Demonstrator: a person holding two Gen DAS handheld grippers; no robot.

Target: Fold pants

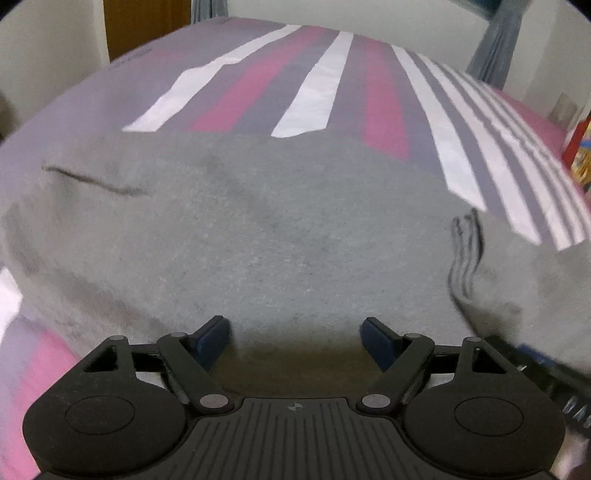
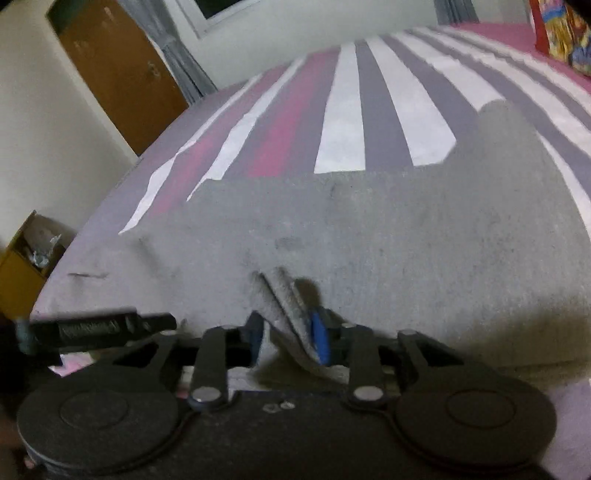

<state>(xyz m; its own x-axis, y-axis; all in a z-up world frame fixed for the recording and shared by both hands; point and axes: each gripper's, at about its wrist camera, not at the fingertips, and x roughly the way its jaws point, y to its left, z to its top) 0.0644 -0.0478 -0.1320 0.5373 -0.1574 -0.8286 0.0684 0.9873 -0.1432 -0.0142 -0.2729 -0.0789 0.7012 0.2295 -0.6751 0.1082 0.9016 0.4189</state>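
Observation:
Grey pants (image 1: 280,229) lie spread flat on a striped bed; they also fill the right wrist view (image 2: 406,236). My left gripper (image 1: 295,339) is open and empty, its blue pads wide apart just above the near edge of the cloth. My right gripper (image 2: 288,336) has its blue pads around a bunched fold of the grey pants (image 2: 284,295) at the near edge. The right gripper's body shows in the left wrist view at the far right (image 1: 546,365), under a raised fold with several stacked layers (image 1: 465,254).
The bedsheet (image 1: 325,85) has pink, white and grey stripes. A brown door (image 2: 122,74) and an open yellow box (image 2: 26,258) stand to the left of the bed. A colourful pillow (image 2: 565,33) lies at the far right. Curtains hang behind.

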